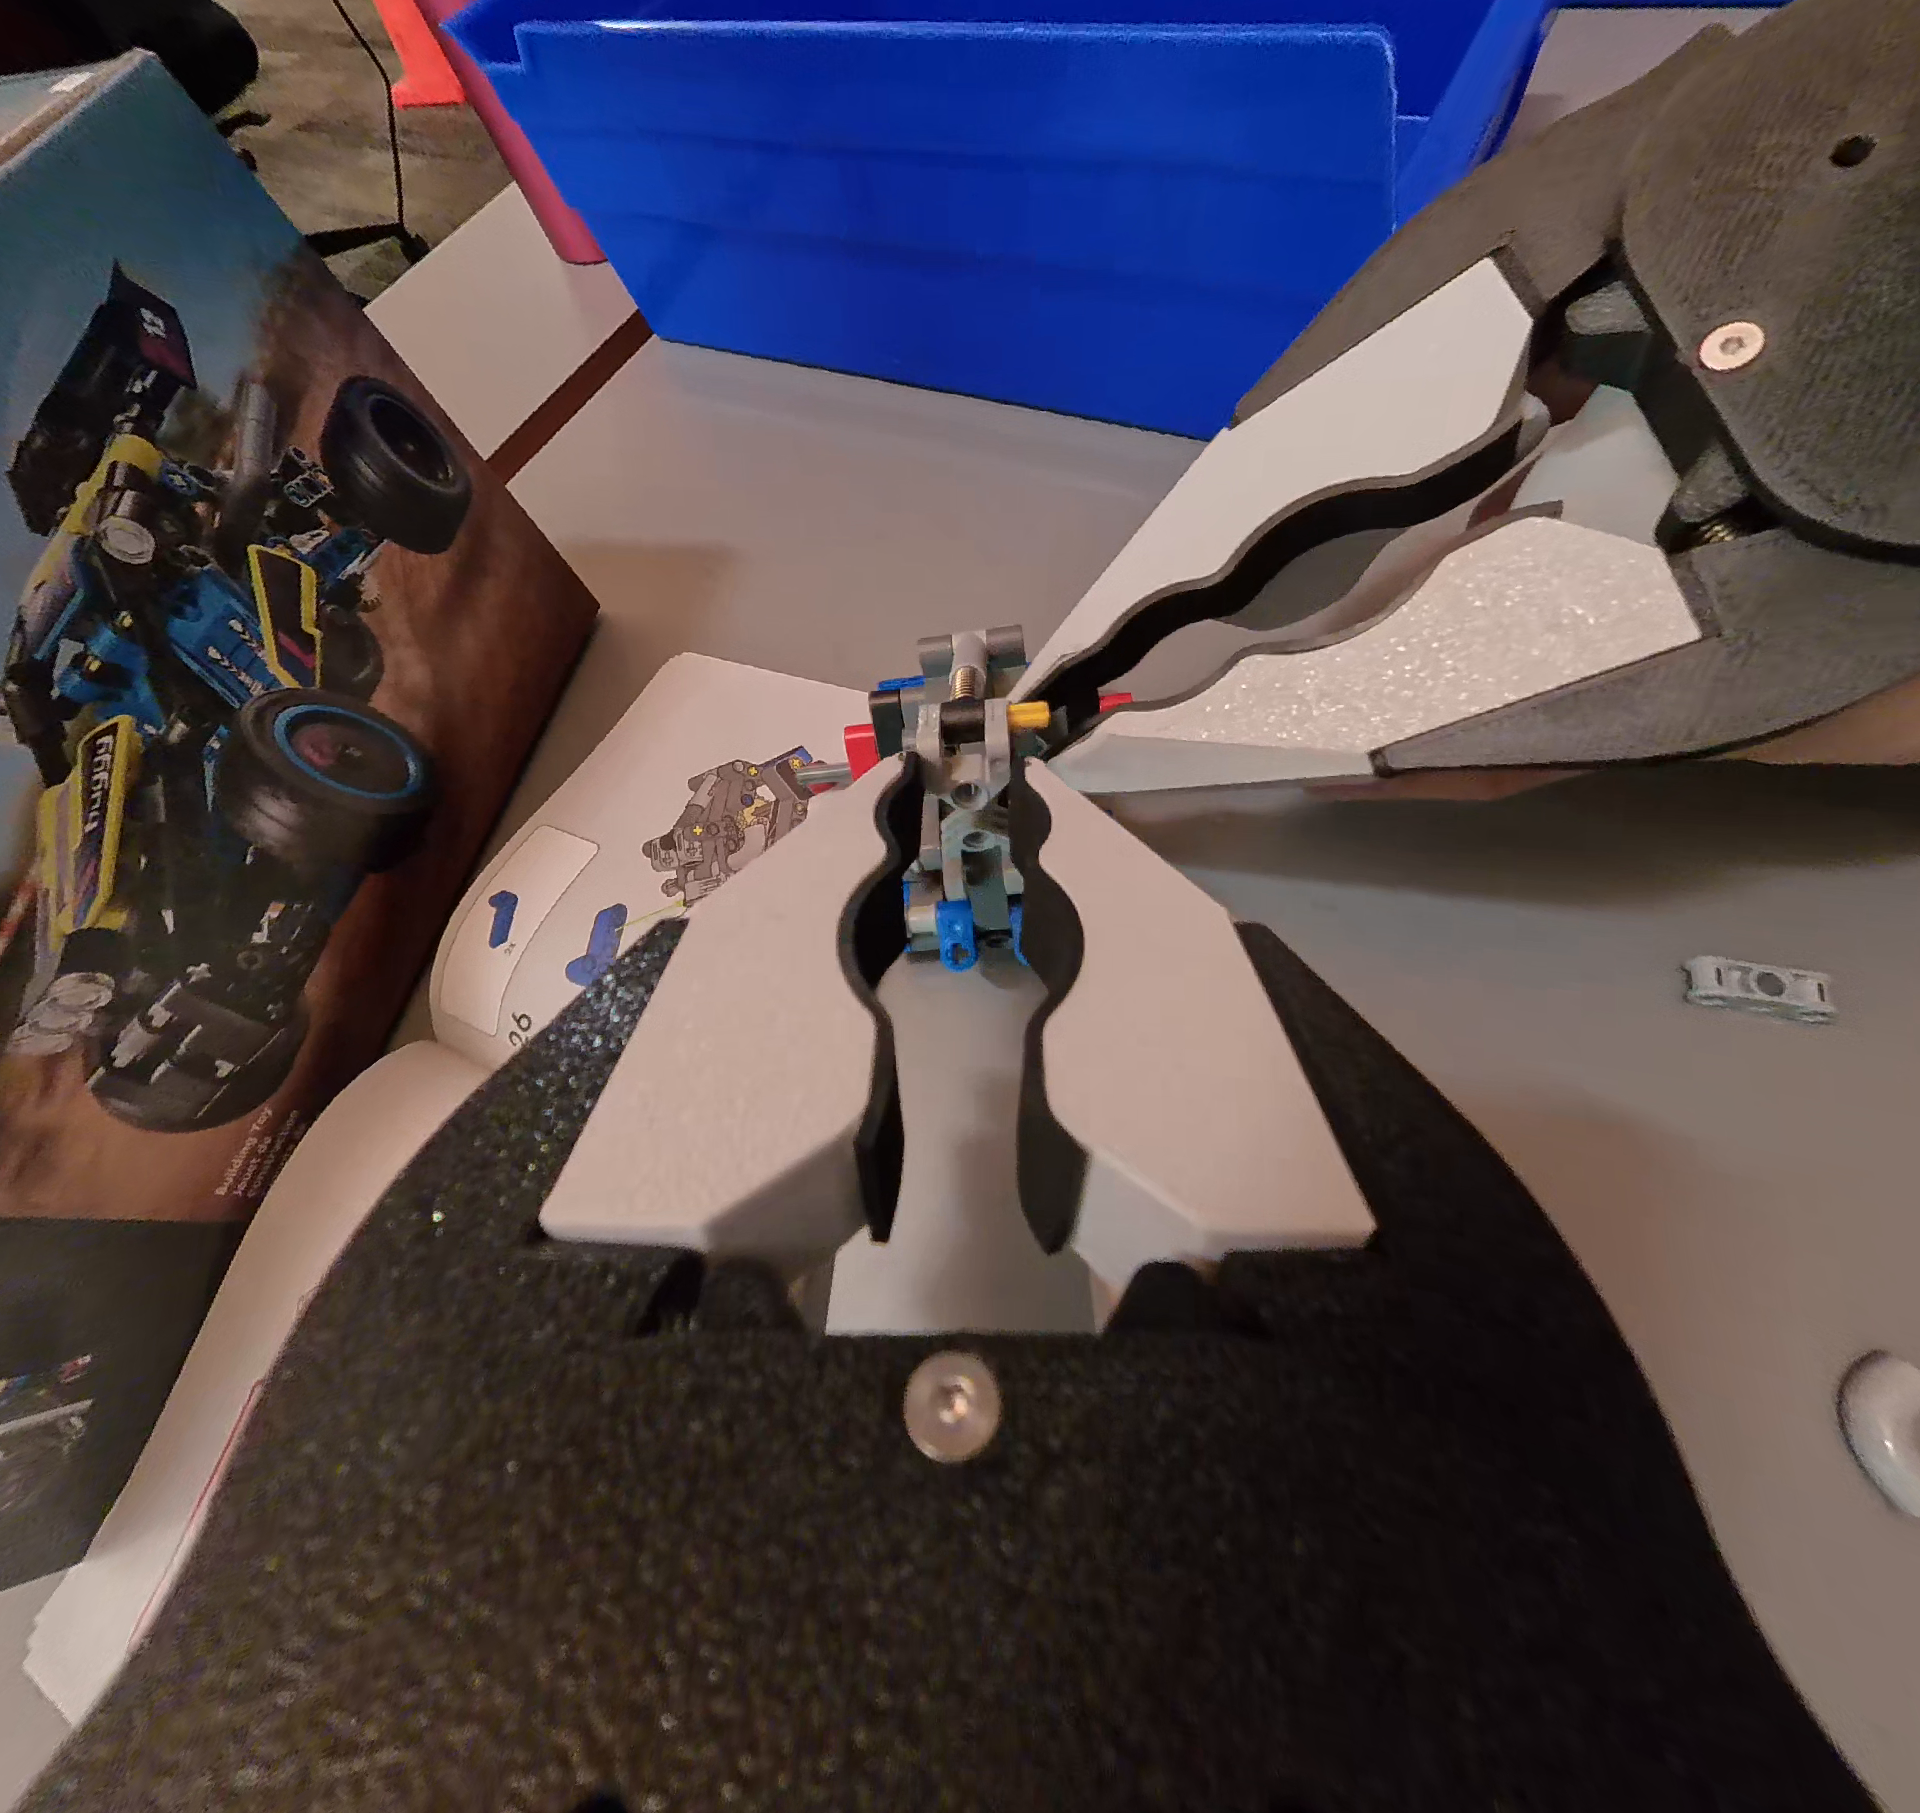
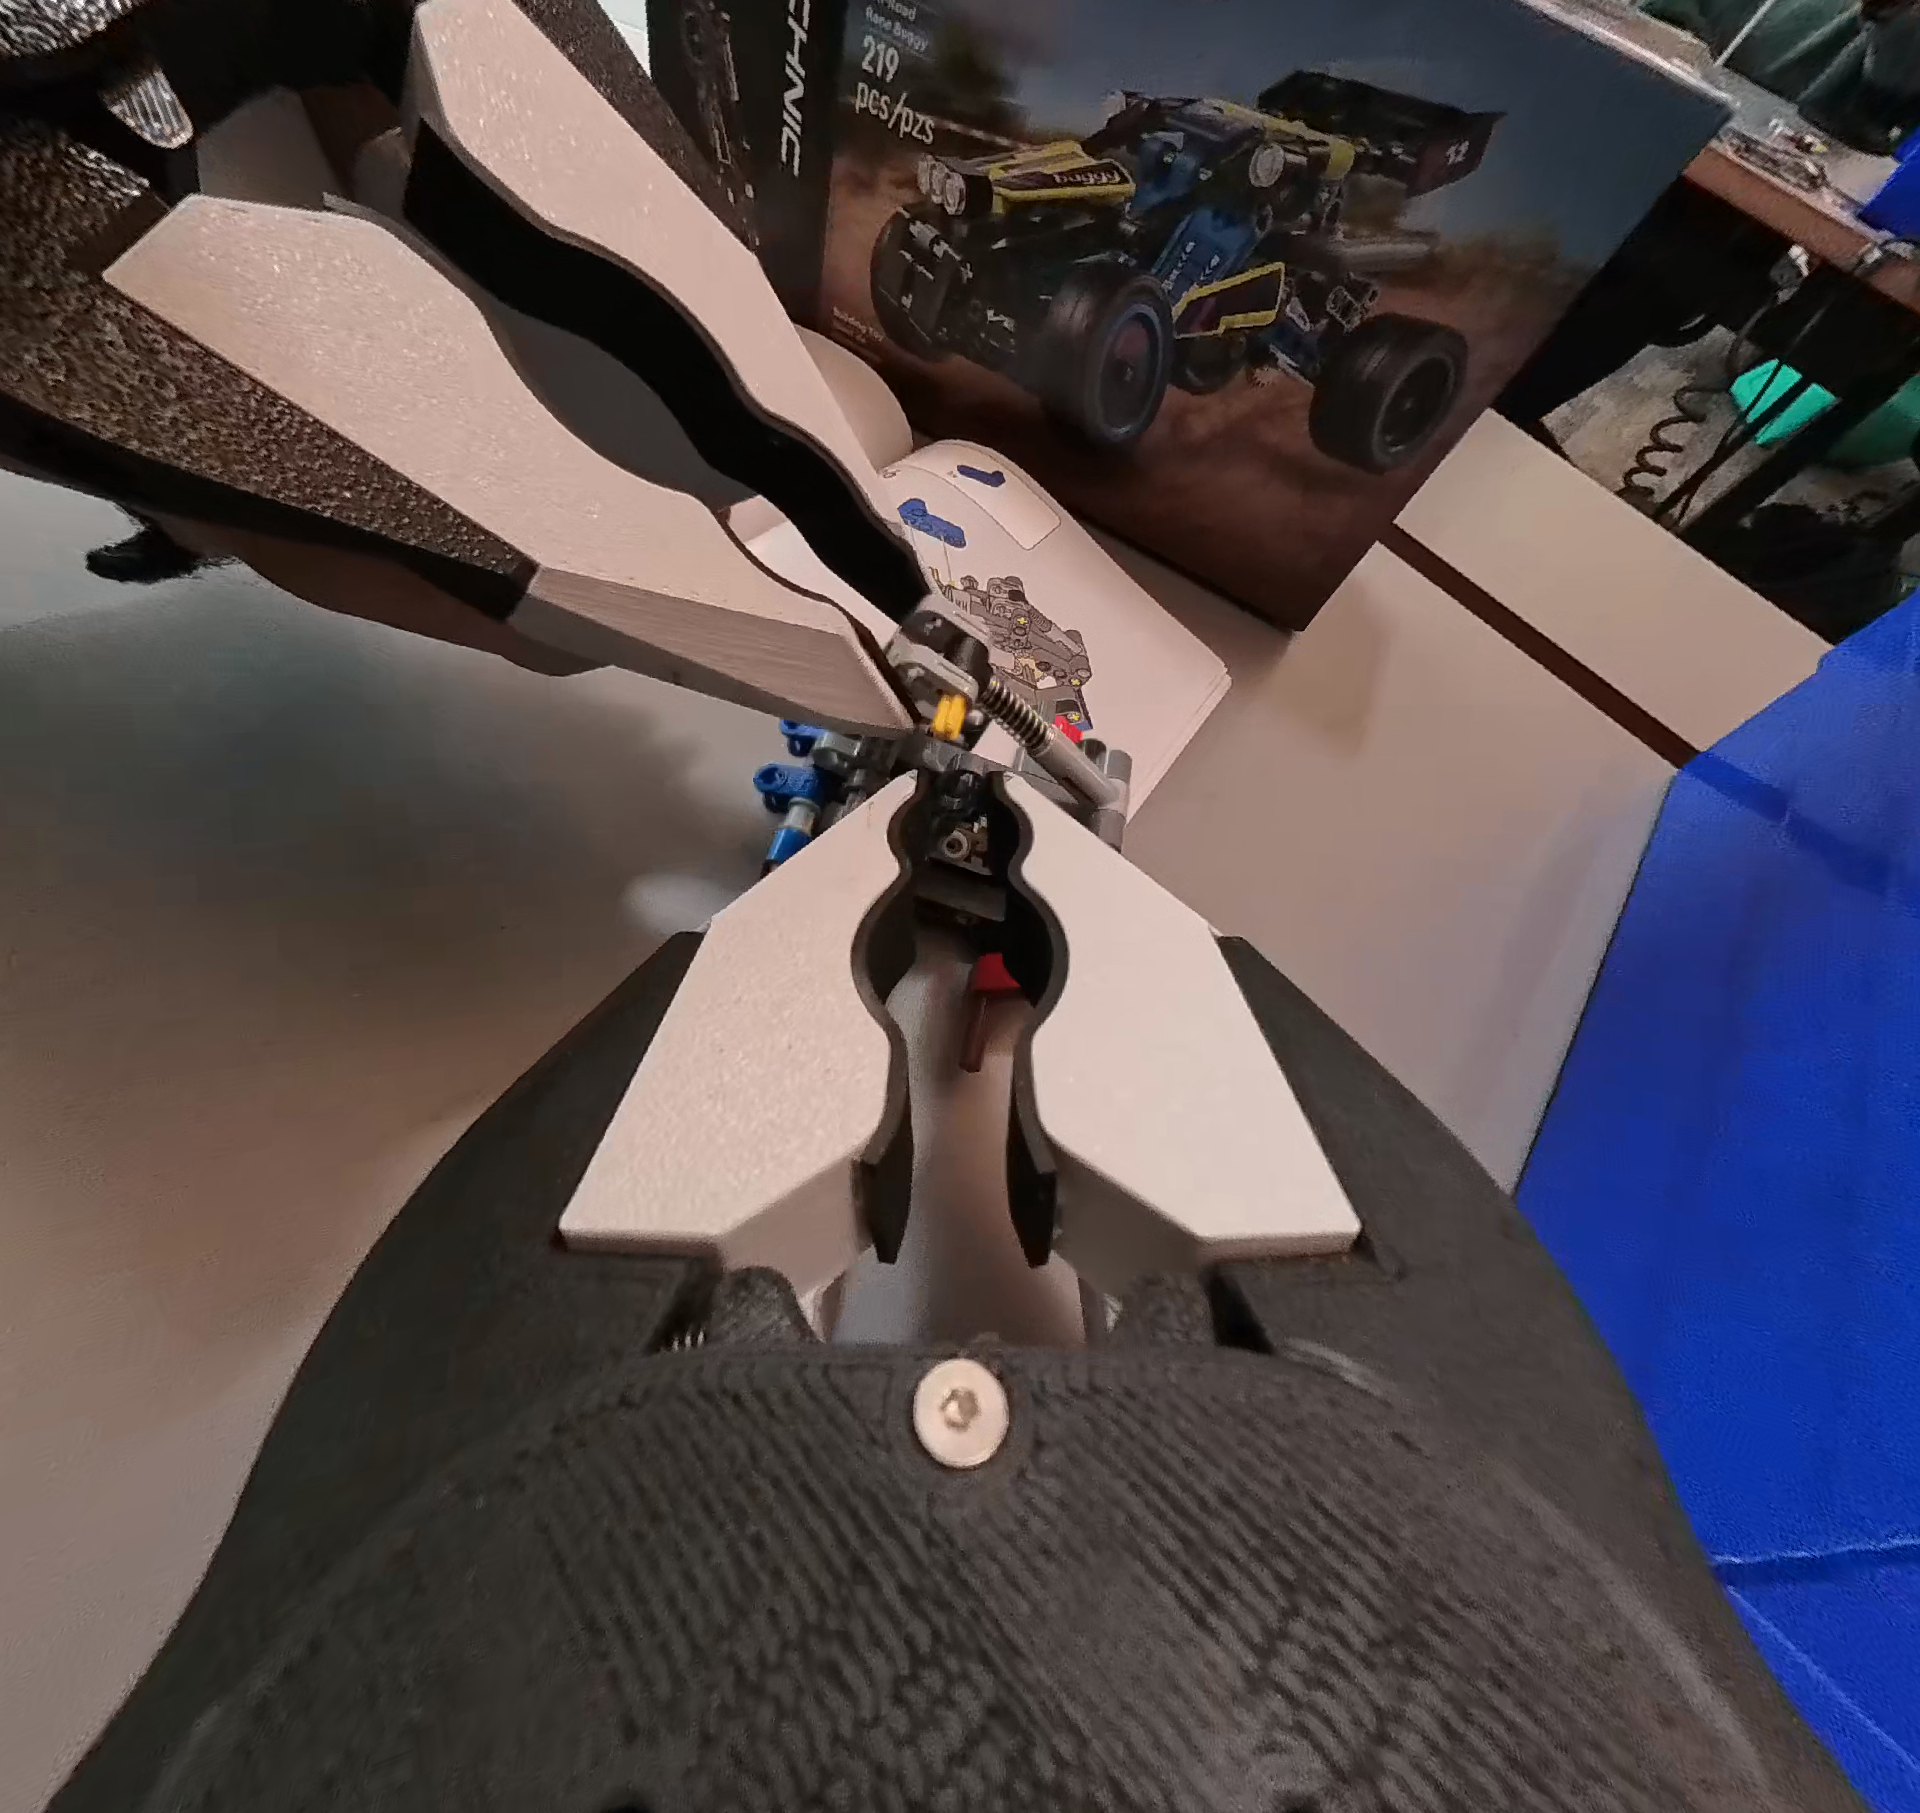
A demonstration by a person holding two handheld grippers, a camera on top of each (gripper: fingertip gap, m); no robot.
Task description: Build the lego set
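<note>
Both grippers are on the same thing: a small brick-built assembly point(image 1: 961, 787) of grey beams, blue connectors, a coil spring and a yellow pin, held up over the grey table point(image 1: 1455, 890). The left gripper point(image 1: 961, 776) has its jaws drawn in narrow, and both pads press the grey frame between them. From two o'clock the right gripper point(image 1: 1049, 714) comes in, its tips nearly closed and nipping the assembly's side by the yellow pin, a red piece showing just behind.

In the right gripper's point(image 2: 951, 807) own view, the dark underside of the assembly sits clamped between its tips.

At nine o'clock lies an open instruction booklet point(image 1: 644, 787), and past it stands the toy-car box point(image 1: 208, 620). A blue bin point(image 1: 935, 205) sits at twelve o'clock. One loose grey piece point(image 1: 1758, 986) lies on the table at three o'clock.
</note>
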